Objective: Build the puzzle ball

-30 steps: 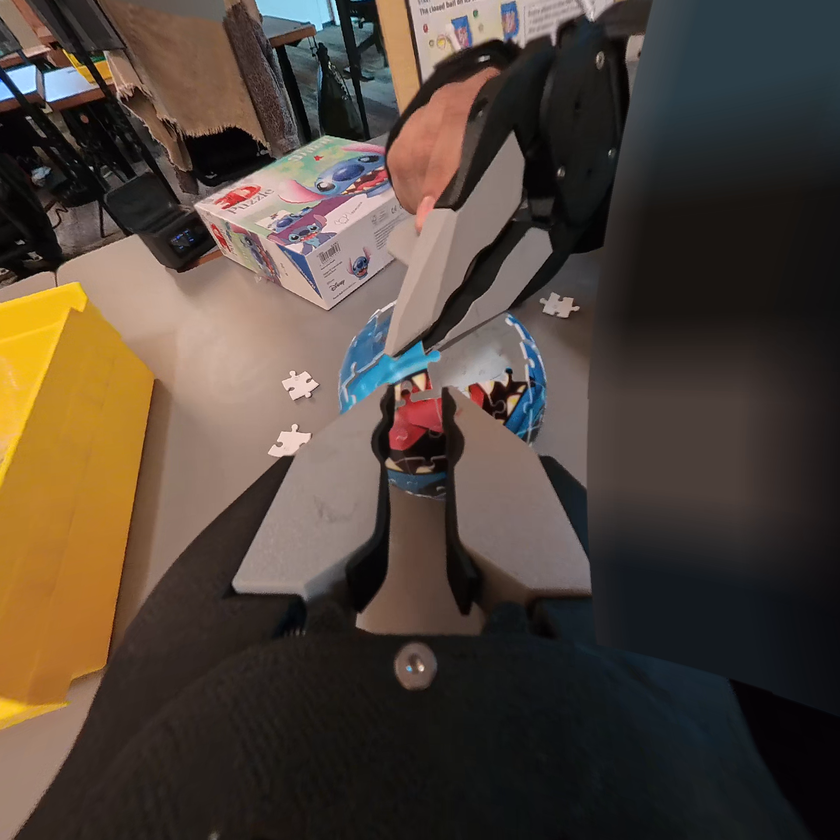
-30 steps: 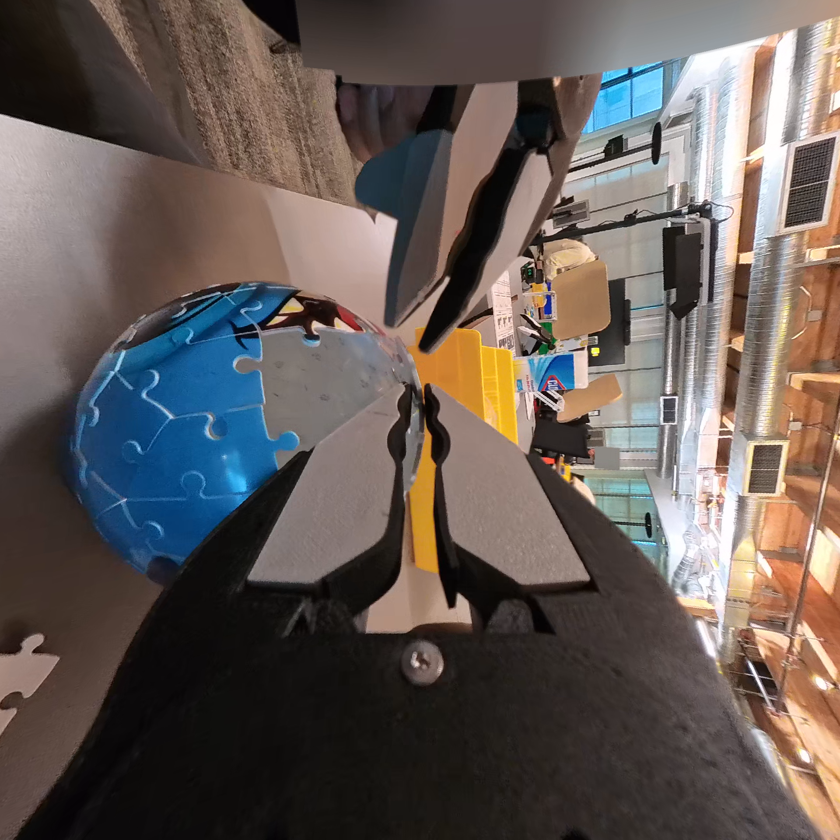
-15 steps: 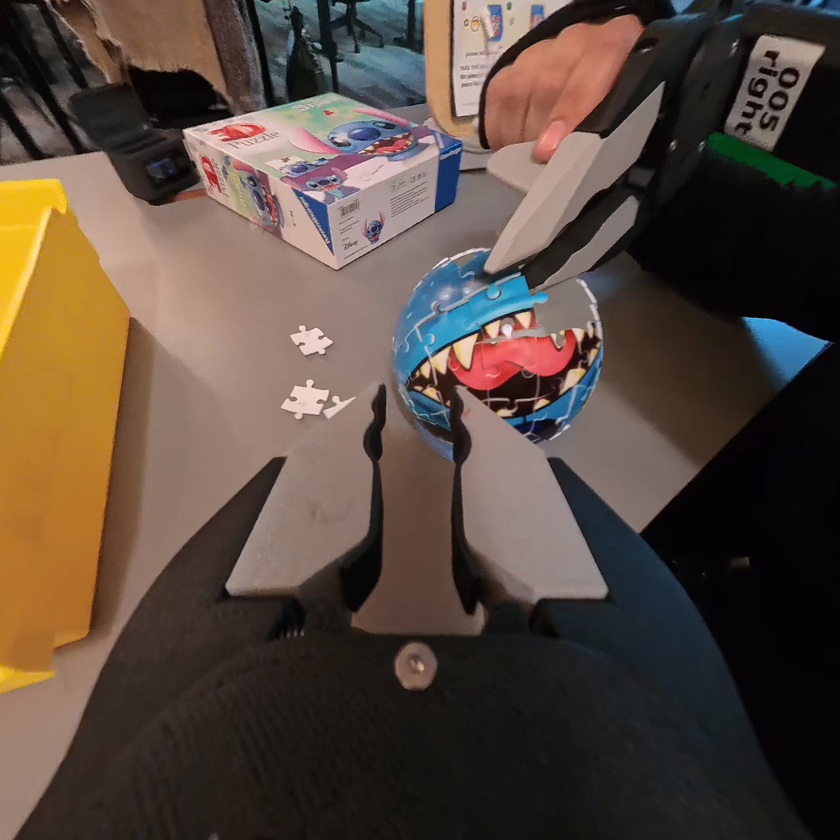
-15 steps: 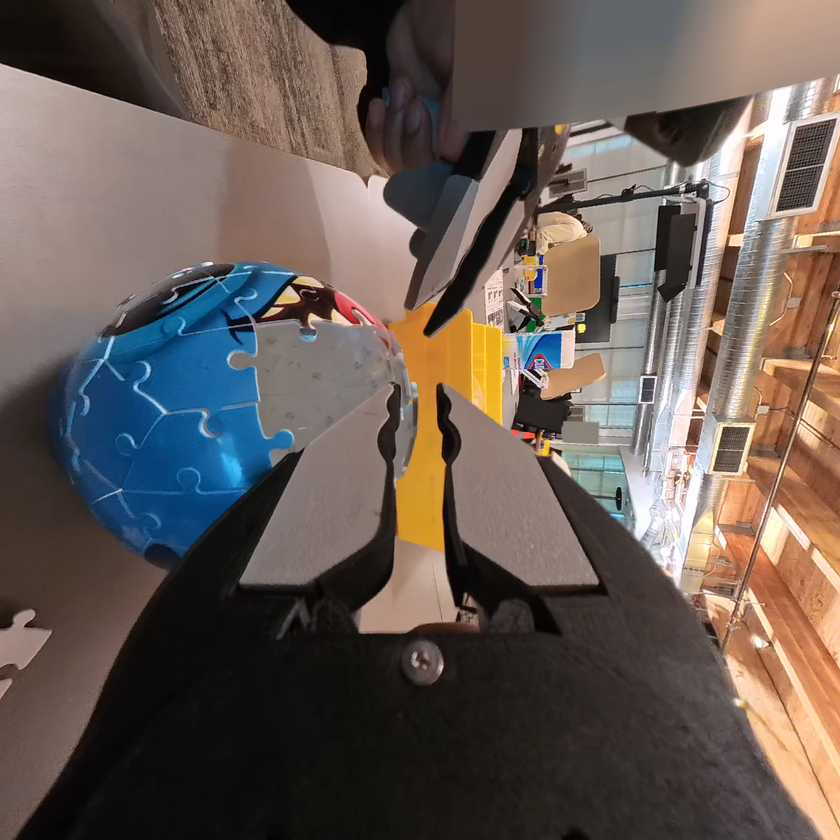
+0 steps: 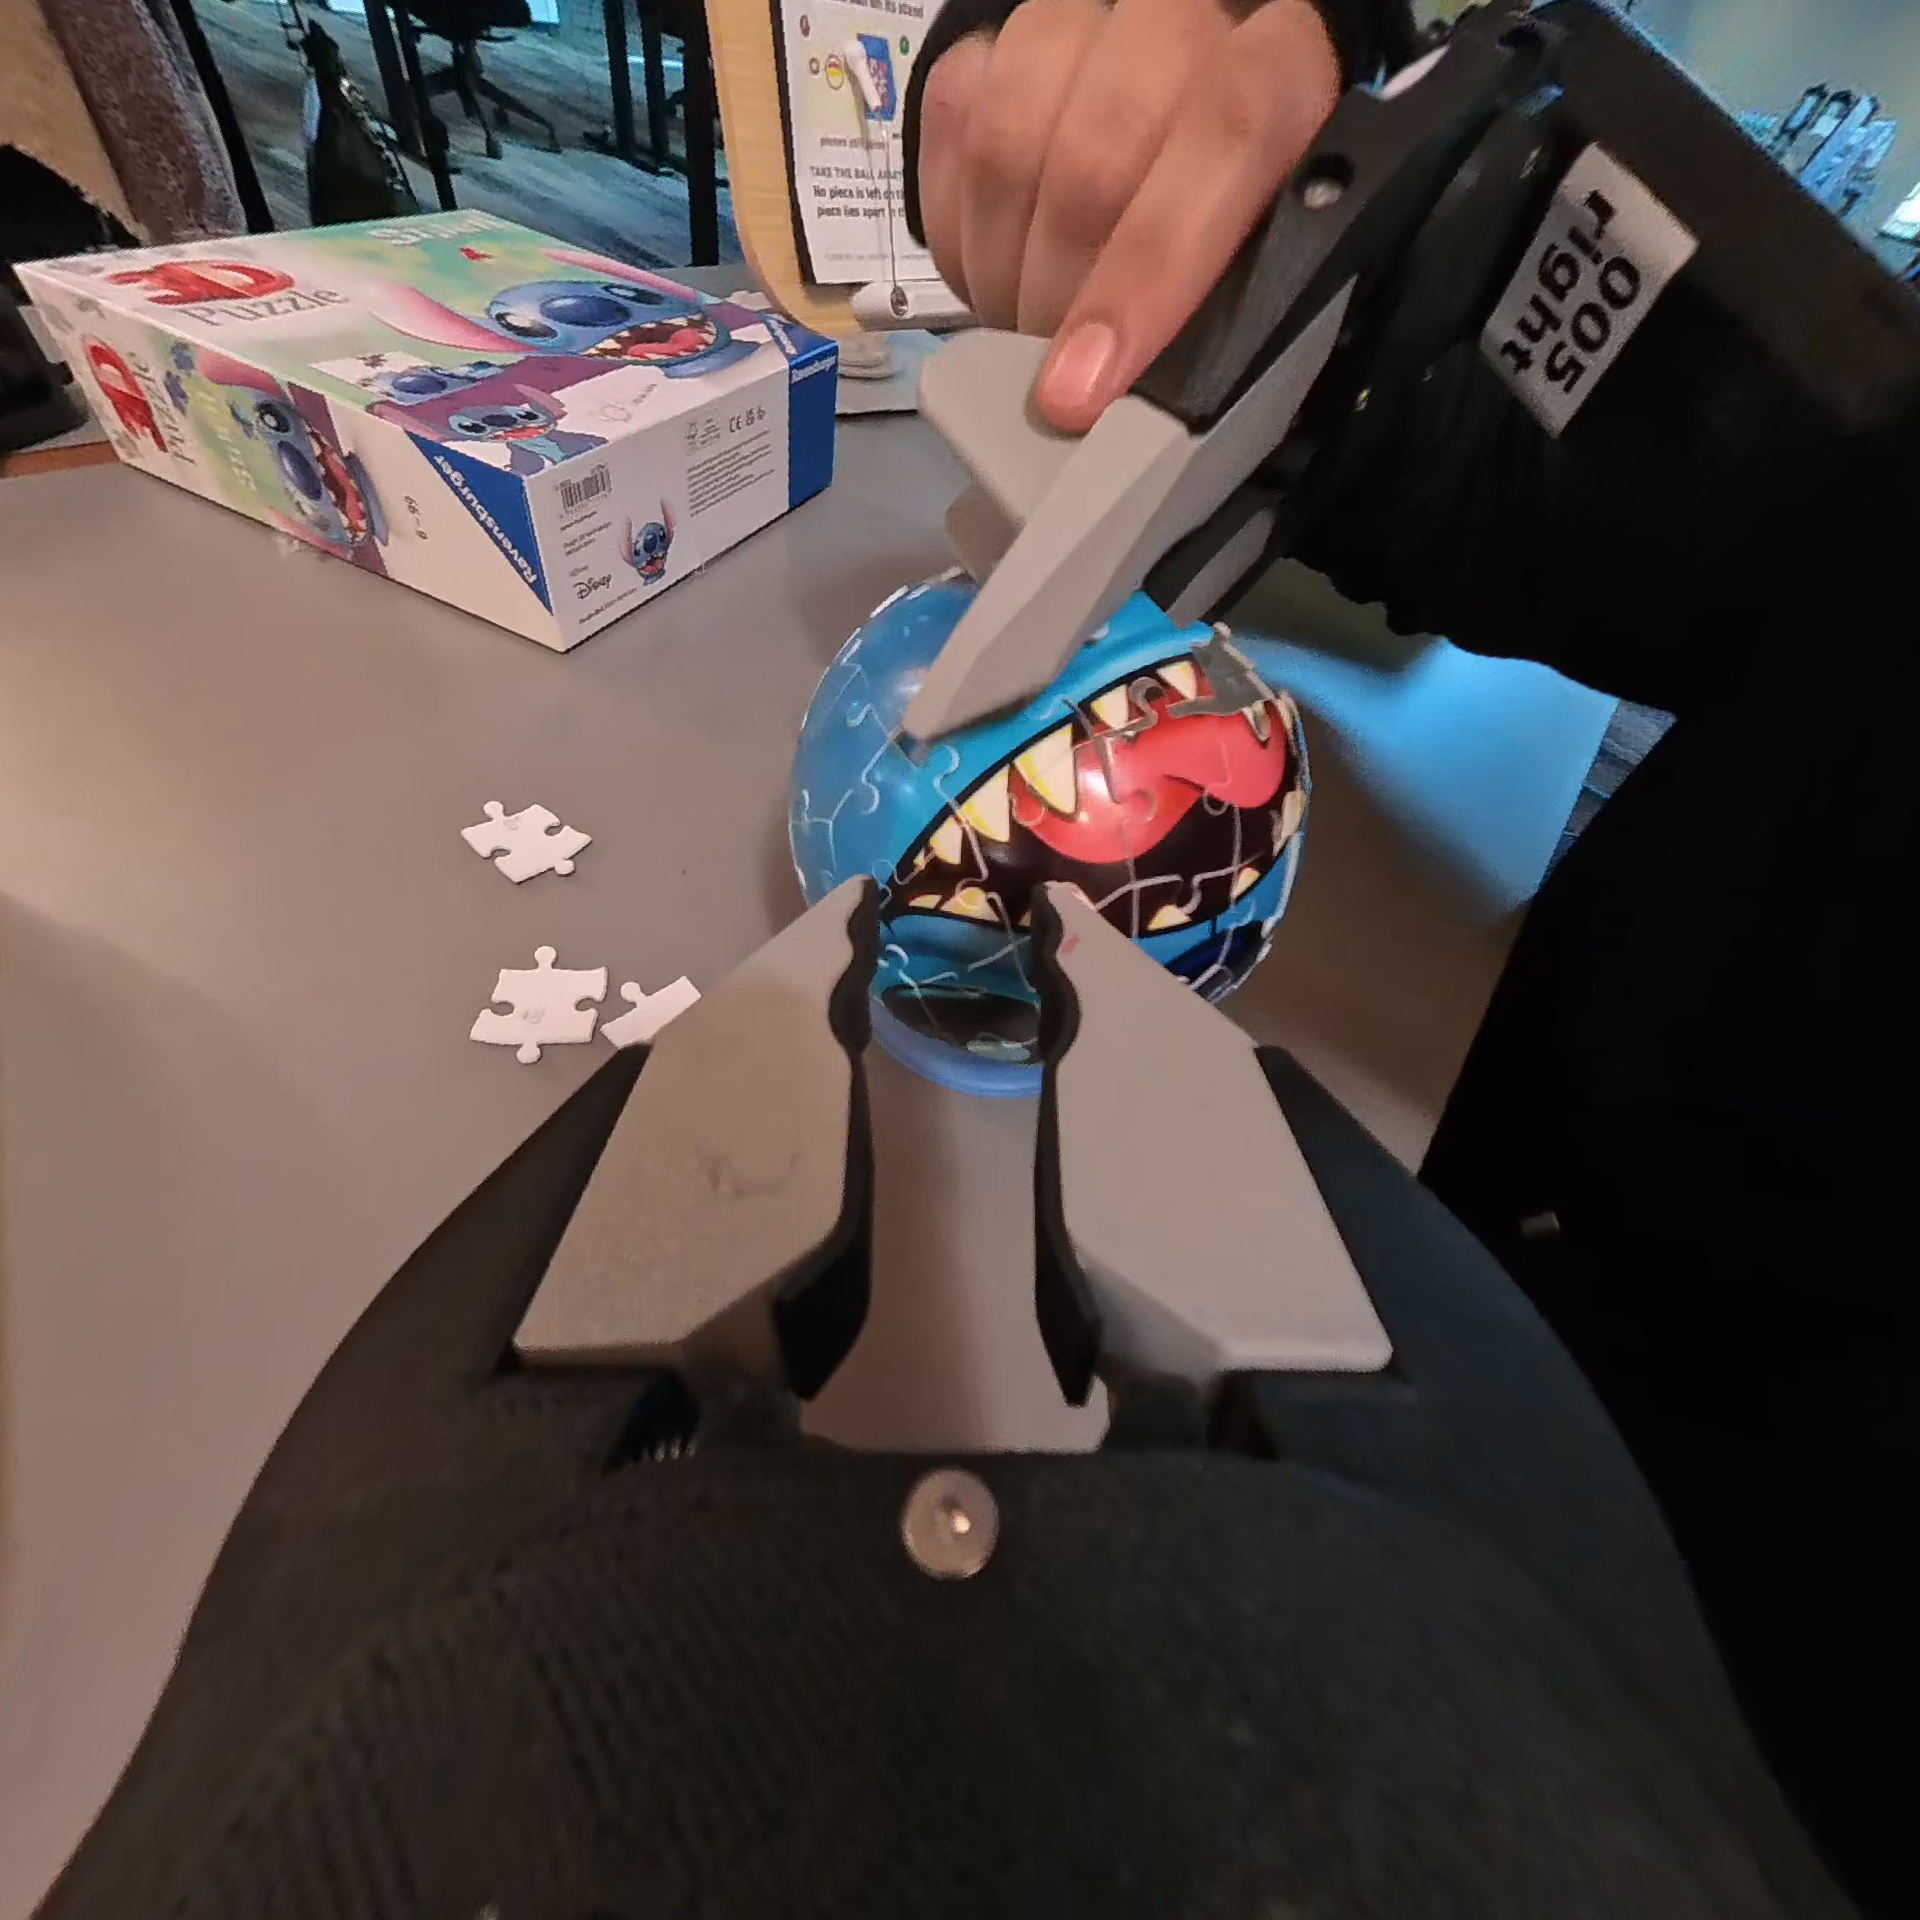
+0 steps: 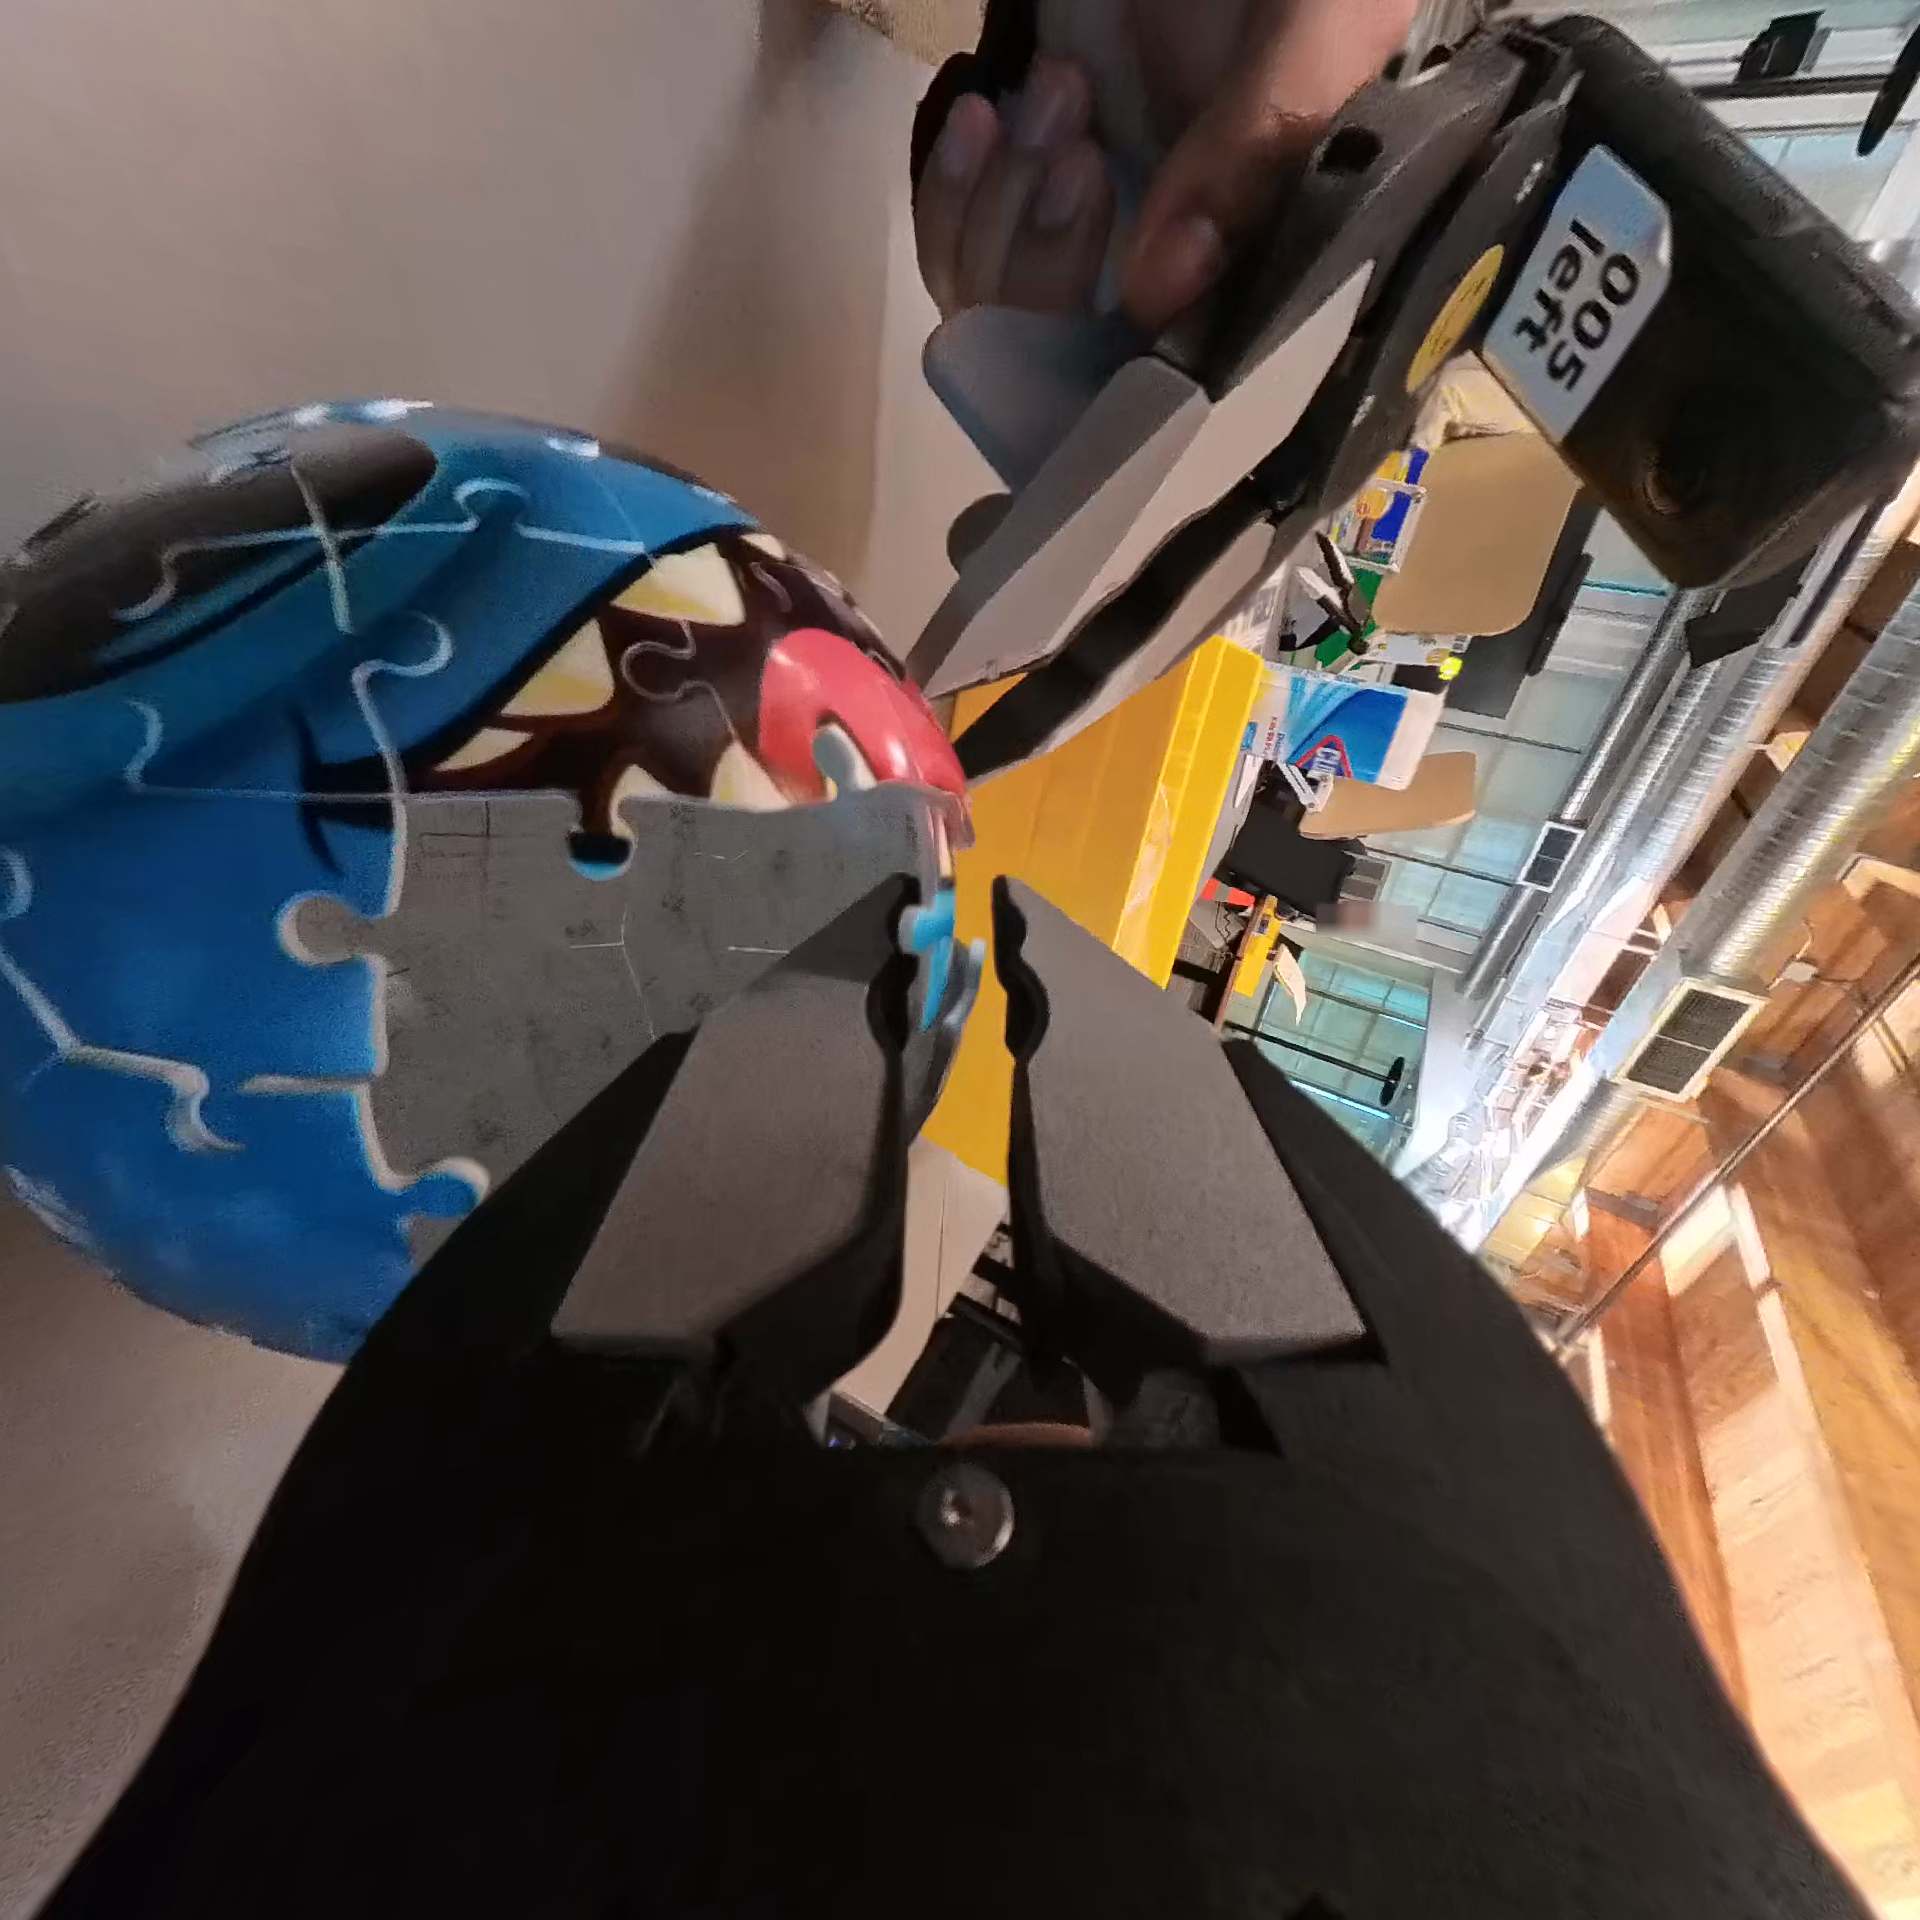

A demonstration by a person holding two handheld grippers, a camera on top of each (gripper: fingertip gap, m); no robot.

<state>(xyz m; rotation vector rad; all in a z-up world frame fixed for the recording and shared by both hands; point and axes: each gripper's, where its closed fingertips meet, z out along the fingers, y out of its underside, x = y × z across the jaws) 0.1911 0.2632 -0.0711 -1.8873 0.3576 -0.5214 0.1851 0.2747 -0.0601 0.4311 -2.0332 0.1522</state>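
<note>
One puzzle ball is being seen on the grey table. Three loose white puzzle pieces are being counted to its left: one farther, one nearer, and a third just beside that one, partly hidden by a finger. One puzzle box is being shown at the far left. One yellow bin is being seen in the right wrist view. Two grippers are being counted, the left gripper and the right gripper.

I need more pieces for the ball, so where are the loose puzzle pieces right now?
In the left wrist view, three loose white puzzle pieces lie on the grey table, left of the puzzle ball and in front of the puzzle box.
</note>
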